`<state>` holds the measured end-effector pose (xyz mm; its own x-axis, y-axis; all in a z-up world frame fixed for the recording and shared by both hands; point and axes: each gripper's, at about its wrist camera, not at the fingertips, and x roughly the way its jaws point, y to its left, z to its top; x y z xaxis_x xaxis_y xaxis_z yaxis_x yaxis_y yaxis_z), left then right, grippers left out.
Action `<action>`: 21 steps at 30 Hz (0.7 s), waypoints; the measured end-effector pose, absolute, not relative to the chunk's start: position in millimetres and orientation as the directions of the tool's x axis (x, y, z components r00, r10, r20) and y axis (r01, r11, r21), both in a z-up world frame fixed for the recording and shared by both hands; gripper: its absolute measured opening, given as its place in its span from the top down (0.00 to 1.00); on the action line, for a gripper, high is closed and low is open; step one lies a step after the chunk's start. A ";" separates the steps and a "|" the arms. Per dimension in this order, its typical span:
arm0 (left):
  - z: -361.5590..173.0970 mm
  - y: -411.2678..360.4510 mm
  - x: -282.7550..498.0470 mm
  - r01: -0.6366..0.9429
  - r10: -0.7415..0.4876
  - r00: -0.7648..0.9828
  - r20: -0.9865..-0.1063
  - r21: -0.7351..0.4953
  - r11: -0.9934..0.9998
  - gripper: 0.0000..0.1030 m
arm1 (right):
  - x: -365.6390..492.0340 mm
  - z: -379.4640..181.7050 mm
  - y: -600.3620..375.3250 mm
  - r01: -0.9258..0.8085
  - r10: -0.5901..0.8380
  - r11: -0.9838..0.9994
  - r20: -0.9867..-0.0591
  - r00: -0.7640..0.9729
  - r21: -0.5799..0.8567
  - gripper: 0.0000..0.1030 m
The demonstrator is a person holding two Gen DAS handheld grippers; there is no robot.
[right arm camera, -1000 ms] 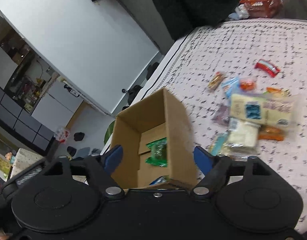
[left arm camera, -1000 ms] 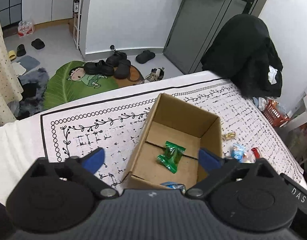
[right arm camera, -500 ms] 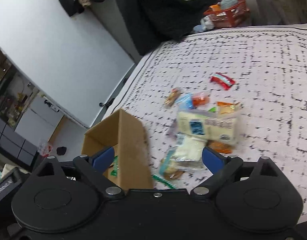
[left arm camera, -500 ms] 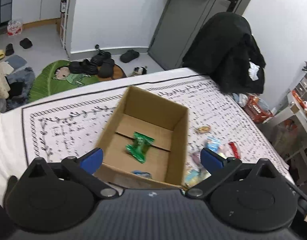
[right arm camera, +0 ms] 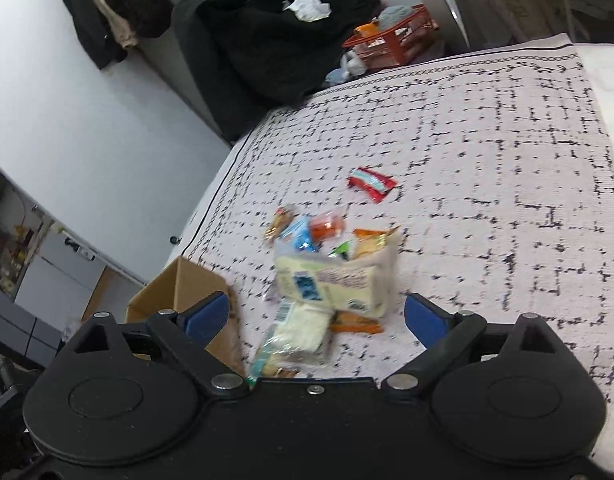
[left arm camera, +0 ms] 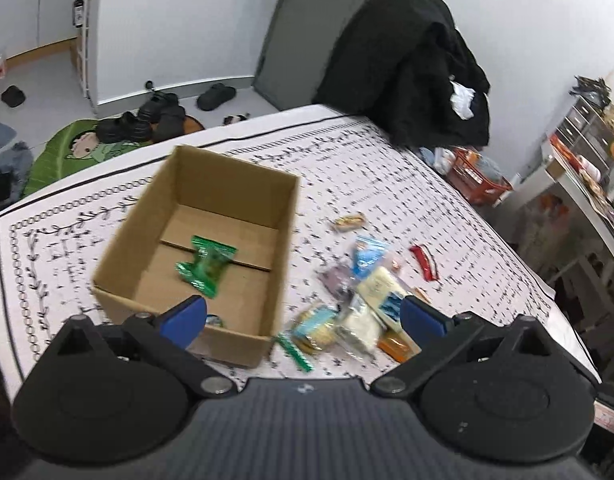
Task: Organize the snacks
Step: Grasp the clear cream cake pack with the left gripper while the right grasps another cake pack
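Note:
An open cardboard box (left arm camera: 211,184) stands on the patterned cloth, with a green wrapped snack (left arm camera: 206,265) on its floor and a small blue packet (left arm camera: 215,321) near its front wall. To its right lies a heap of snack packets (left arm camera: 363,304), with a red bar (left arm camera: 424,262) and a small golden candy (left arm camera: 349,221) apart from it. My left gripper (left arm camera: 303,318) is open above the box's front right corner, holding nothing. My right gripper (right arm camera: 317,318) is open over the pile, around the pale cracker packs (right arm camera: 331,284); the box corner (right arm camera: 179,292) shows at the left and the red bar (right arm camera: 371,182) farther out.
A black coat (left arm camera: 411,68) hangs over a chair at the table's far edge, with an orange basket (left arm camera: 477,178) on the floor beside it. Shoes (left arm camera: 147,116) and a green mat (left arm camera: 83,148) lie on the floor beyond the table. Shelves (left arm camera: 587,152) stand at right.
Both grippers have swung right, away from the box toward the snack pile. The box has slid left in both views, and the pile now sits between the right gripper's fingers.

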<state>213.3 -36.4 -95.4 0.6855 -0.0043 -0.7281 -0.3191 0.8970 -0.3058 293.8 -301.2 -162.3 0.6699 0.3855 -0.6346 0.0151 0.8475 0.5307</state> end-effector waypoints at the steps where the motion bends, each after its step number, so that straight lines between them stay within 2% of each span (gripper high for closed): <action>1: -96.8 -40.4 215.4 -0.309 -0.017 0.685 -0.728 -0.312 0.898 0.01 | 294.4 -163.8 -305.1 0.021 0.382 0.846 -0.632 0.674 0.533 0.08; 7: -104.9 -60.9 225.6 -0.272 -0.053 0.680 -0.732 -0.319 0.908 0.06 | 298.3 -170.3 -316.7 0.016 0.403 0.824 -0.606 0.686 0.567 0.09; 10: -109.4 -67.7 230.7 -0.257 -0.075 0.676 -0.733 -0.330 0.908 0.10 | 301.6 -174.3 -320.1 0.013 0.419 0.814 -0.603 0.678 0.581 0.13; 17: -126.6 -84.3 248.2 -0.234 -0.111 0.651 -0.751 -0.338 0.912 0.25 | 308.6 -186.8 -331.4 0.051 0.442 0.775 -0.599 0.667 0.629 0.16; 21: -137.4 -96.0 259.6 -0.201 -0.115 0.629 -0.769 -0.304 0.931 0.27 | 313.9 -197.0 -336.5 0.075 0.465 0.746 -0.598 0.653 0.662 0.22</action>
<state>259.6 -96.0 -137.4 0.6291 -0.1153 -0.7687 -0.2008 0.9312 -0.3041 313.9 -336.5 -197.0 0.6528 0.4652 -0.5979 0.0750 0.7457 0.6621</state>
